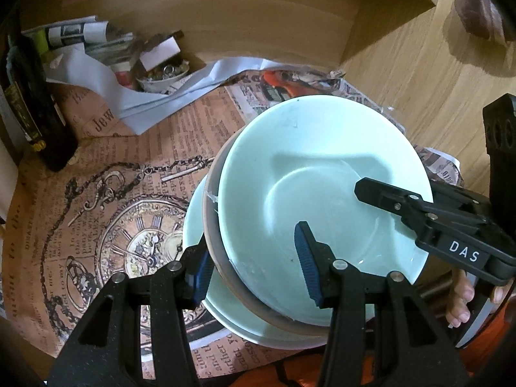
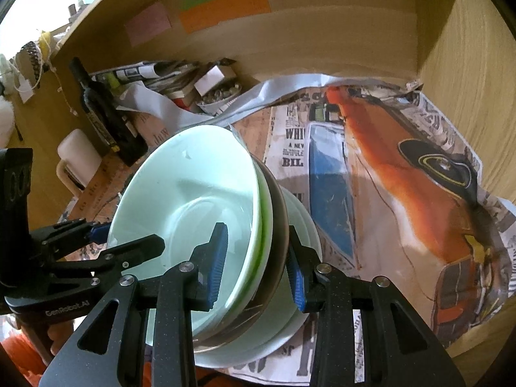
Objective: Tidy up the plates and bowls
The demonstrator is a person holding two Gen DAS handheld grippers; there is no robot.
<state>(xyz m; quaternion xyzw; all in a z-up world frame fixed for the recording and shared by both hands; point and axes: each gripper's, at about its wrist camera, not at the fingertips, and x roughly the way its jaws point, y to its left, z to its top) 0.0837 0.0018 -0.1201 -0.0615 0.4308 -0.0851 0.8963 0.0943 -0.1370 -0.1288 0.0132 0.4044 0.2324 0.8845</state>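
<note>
A stack of nested pale green bowls (image 1: 322,200) with a brown bowl (image 1: 211,235) between them rests on a pale green plate (image 1: 193,225) on the newspaper-lined shelf. My left gripper (image 1: 254,264) has one finger inside the top bowl and one outside the stack's left rim, jaws closed on the rims. My right gripper (image 2: 258,264) straddles the stack's right rims (image 2: 267,225) the same way, one blue pad inside the top bowl (image 2: 193,203), one outside. Each gripper also shows in the other's view (image 1: 435,219).
A dark wine bottle (image 1: 29,103) stands at the left. Crumpled newspapers and a small bowl of odds and ends (image 1: 161,74) lie at the back. Wooden cabinet walls (image 2: 467,80) close the back and right. A white mug (image 2: 80,158) sits left.
</note>
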